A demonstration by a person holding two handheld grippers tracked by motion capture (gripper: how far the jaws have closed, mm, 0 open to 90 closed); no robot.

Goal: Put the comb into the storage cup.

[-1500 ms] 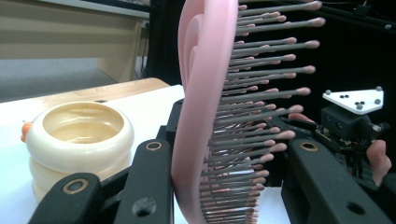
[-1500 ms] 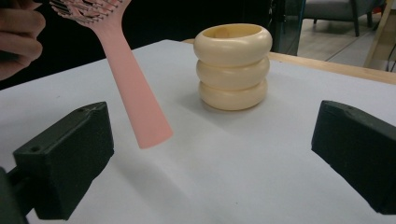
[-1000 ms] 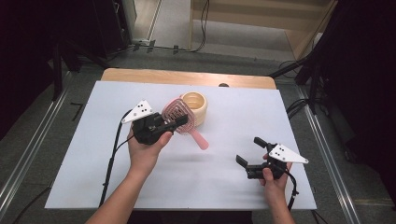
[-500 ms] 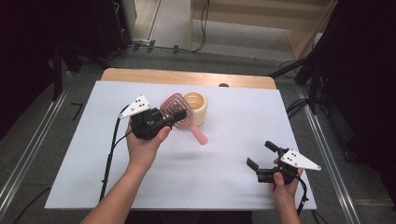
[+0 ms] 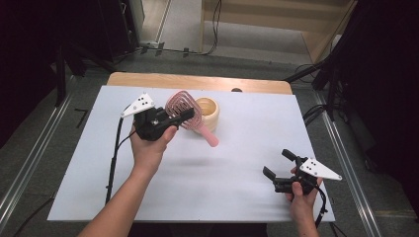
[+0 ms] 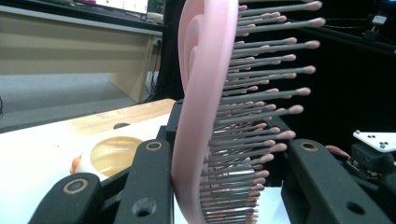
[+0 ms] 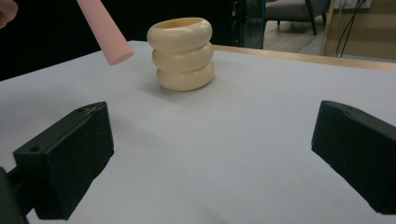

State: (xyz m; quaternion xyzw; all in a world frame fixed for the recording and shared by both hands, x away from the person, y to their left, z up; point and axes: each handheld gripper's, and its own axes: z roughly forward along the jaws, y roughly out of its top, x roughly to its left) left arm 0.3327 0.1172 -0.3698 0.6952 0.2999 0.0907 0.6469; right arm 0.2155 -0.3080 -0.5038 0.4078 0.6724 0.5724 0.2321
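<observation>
a: nearest us, why is the right gripper point(image 5: 279, 172) parked low at the table's point(image 5: 237, 197) front edge?

b: looks like it's keeping out of the way. its jaws are spread wide with nothing between them, only bare white tabletop.

a: and the left gripper point(image 5: 174, 116)?

b: clamped on the head of the pink hairbrush point(image 5: 184, 107), one jaw on its back, the other against the bristles, holding it up off the table with the handle slanting down.

a: why over there?

b: it hangs just beside the cream ribbed cup point(image 5: 207, 111) behind it, likely the brush's destination.
</observation>
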